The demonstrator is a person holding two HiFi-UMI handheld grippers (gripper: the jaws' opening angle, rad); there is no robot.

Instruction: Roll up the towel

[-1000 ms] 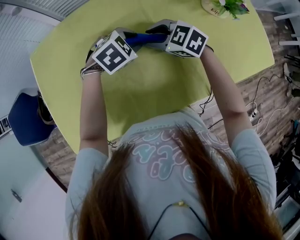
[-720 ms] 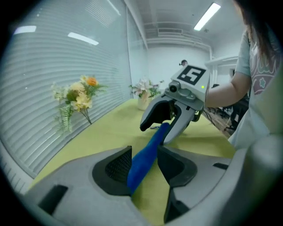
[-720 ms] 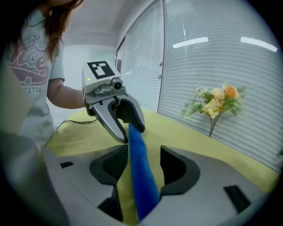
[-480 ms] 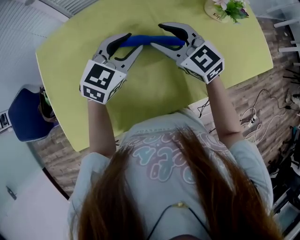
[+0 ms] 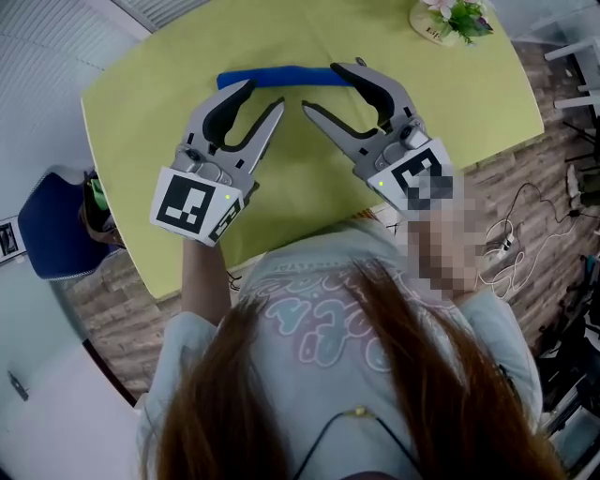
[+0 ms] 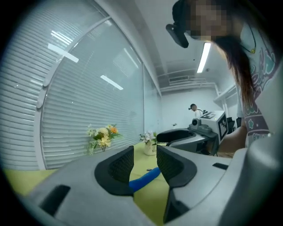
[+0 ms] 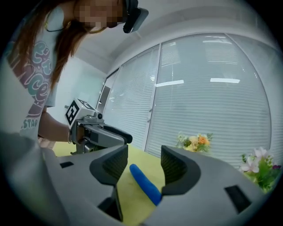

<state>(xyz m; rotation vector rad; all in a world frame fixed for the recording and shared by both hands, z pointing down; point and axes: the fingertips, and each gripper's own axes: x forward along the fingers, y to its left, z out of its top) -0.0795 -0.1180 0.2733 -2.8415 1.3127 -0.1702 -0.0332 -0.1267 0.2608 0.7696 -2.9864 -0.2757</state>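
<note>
The towel (image 5: 281,77) is a tight blue roll lying across the far part of the yellow-green table (image 5: 309,187). My left gripper (image 5: 262,96) hangs above the table, nearer the person than the roll's left half. It is open after its jaws have just been opening, and nothing is between them. My right gripper (image 5: 323,86) is likewise open, just widened and empty, near the roll's right end. The left gripper view shows the roll (image 6: 143,178) on the table beyond the gap of the left gripper (image 6: 145,161). The right gripper view shows the roll (image 7: 143,182) beyond the right gripper (image 7: 143,163).
A small pot of flowers (image 5: 450,17) stands at the table's far right corner, and more flowers (image 6: 102,137) stand by the blinds. A blue chair (image 5: 52,234) is at the left. Cables (image 5: 525,216) lie on the floor at the right.
Both grippers have come off the blue roll, opened, risen and drawn back toward the person. The roll now lies alone on the table.
</note>
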